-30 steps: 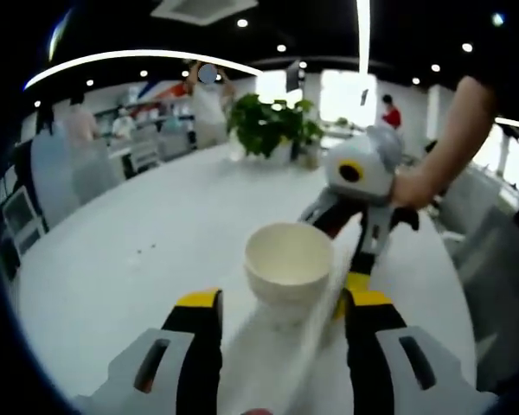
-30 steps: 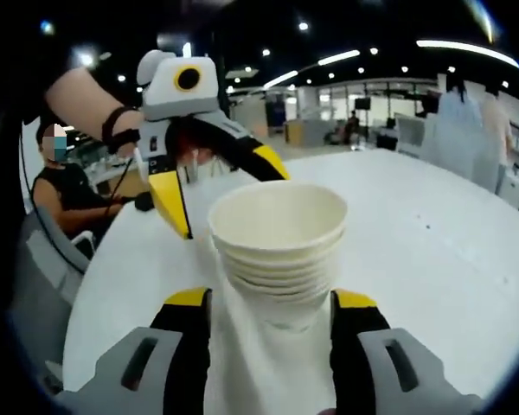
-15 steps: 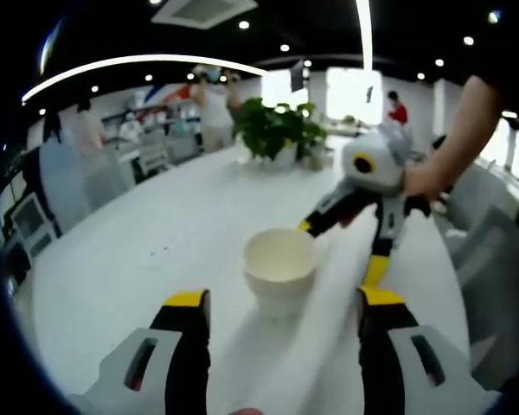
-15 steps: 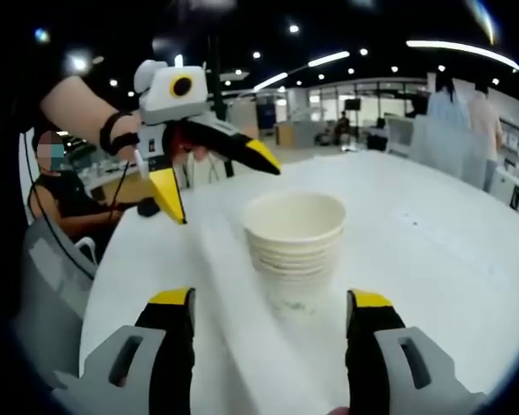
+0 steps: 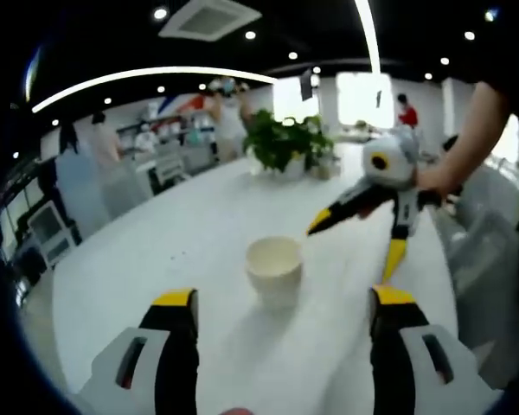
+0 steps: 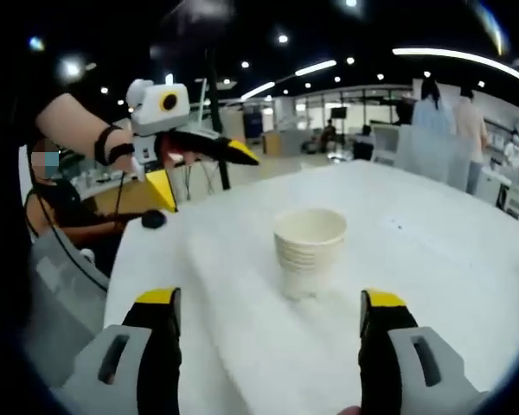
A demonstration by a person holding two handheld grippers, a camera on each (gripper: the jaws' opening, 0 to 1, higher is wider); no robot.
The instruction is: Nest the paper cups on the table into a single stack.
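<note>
Left gripper view: the left gripper (image 5: 281, 303) has its two yellow-tipped jaws spread wide, with nothing between them. The stack of paper cups (image 5: 274, 269) stands upright on the white table (image 5: 156, 259), ahead of the jaws and apart from both, roughly centred between them. Only the top cup's open mouth and cream wall are distinct here. To the far right, the right gripper (image 5: 355, 232) hangs above the table, its jaws parted and empty, held by a person's hand (image 5: 437, 179). A potted plant (image 5: 281, 143) sits at the far end of the table; several people stand in the room beyond.

Right gripper view: the right gripper (image 6: 268, 304) likewise shows splayed jaws holding nothing. The stack (image 6: 309, 251) stands free in the middle of the table (image 6: 450, 259), beyond the jaw tips; several rims sit closely layered below the top lip, showing cups seated one inside another. At the far left, the left gripper (image 6: 199, 160) is raised off the table with its jaws apart, carried by a hand (image 6: 121, 147).

Interpretation: no loose cup is visible on the table in either view, so nesting appears complete or nearly so. Both tools standing wide and clear of the stack suits a release, leaving the stack upright and balanced on its own base. The light, tall stack could tip if brushed, which would explain the wide clearance on both sides.
</note>
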